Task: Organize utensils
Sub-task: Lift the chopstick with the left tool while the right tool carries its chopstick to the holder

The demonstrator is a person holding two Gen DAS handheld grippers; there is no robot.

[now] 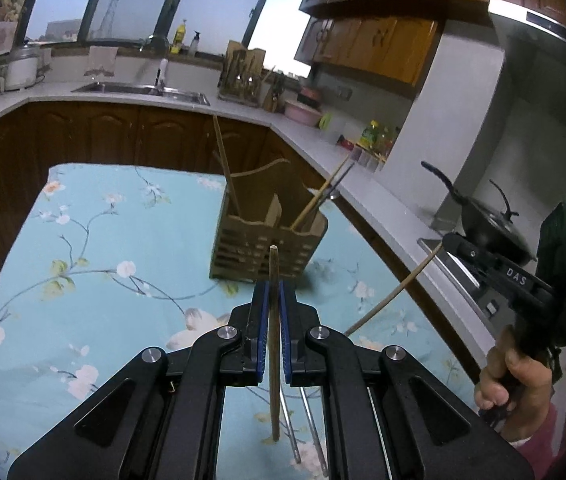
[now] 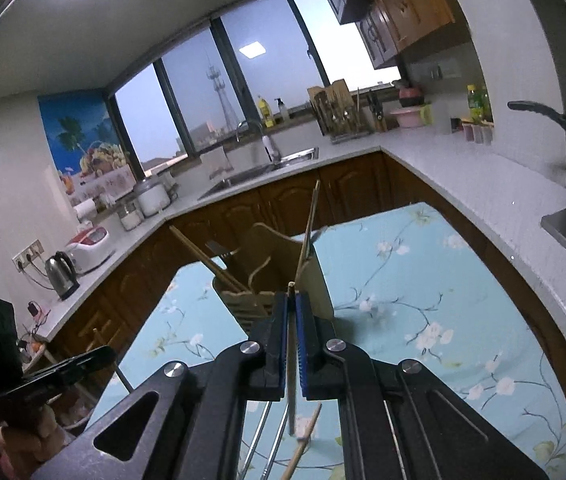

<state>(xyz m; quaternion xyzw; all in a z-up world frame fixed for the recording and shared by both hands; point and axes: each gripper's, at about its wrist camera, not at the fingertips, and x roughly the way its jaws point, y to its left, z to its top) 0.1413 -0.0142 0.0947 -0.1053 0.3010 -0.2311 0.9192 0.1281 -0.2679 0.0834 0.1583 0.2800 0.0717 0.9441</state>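
Utensil holder (image 1: 267,236) on table (image 1: 95,208); chopsticks (image 1: 225,164) inside; sink (image 1: 143,90) behind

Sitting on the grey countertop (image 2: 463,176): steel sink (image 1: 143,90), kettle (image 2: 61,276), white rice cooker (image 2: 89,248), pink bowl (image 1: 303,112). Resting on the stove (image 1: 463,268): black wok (image 1: 487,228). Covering the table: floral blue cloth (image 1: 95,240). Lining the wall: brown cabinets (image 1: 383,48).
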